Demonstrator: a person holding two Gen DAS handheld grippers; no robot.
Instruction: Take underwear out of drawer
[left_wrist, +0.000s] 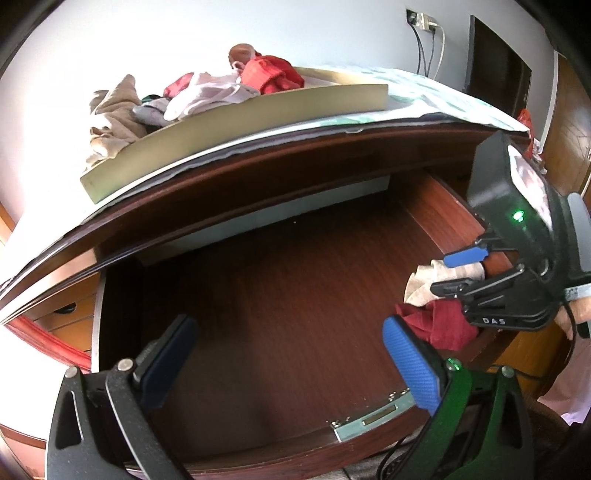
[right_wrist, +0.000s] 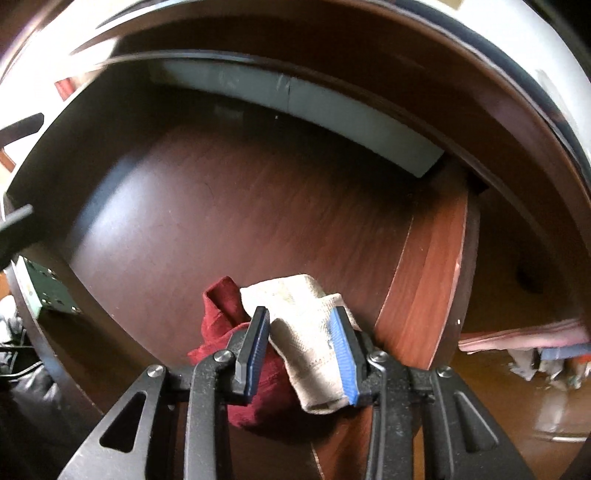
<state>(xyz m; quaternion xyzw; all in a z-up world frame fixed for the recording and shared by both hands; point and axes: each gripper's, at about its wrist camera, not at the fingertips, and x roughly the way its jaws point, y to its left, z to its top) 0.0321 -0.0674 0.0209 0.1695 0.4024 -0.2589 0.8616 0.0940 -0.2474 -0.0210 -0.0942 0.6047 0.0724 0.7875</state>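
The open wooden drawer (left_wrist: 288, 266) is bare except at its right wall. There a beige underwear piece (right_wrist: 306, 332) lies partly over a dark red one (right_wrist: 221, 314). My right gripper (right_wrist: 300, 314) points steeply down into that corner, and its blue pads press on the beige piece from both sides. In the left wrist view the same right gripper (left_wrist: 443, 274) pinches the beige cloth (left_wrist: 421, 284) above the red cloth (left_wrist: 447, 325). My left gripper (left_wrist: 290, 328) hovers over the drawer's front, open, with nothing between its fingers.
On the dresser top stands a shallow tray (left_wrist: 236, 129) piled with clothes (left_wrist: 207, 96). The drawer's right wall (right_wrist: 424, 277) runs close beside the right gripper. A metal lock plate (left_wrist: 373, 413) sits on the drawer front. More clothes (right_wrist: 535, 350) lie on the floor at right.
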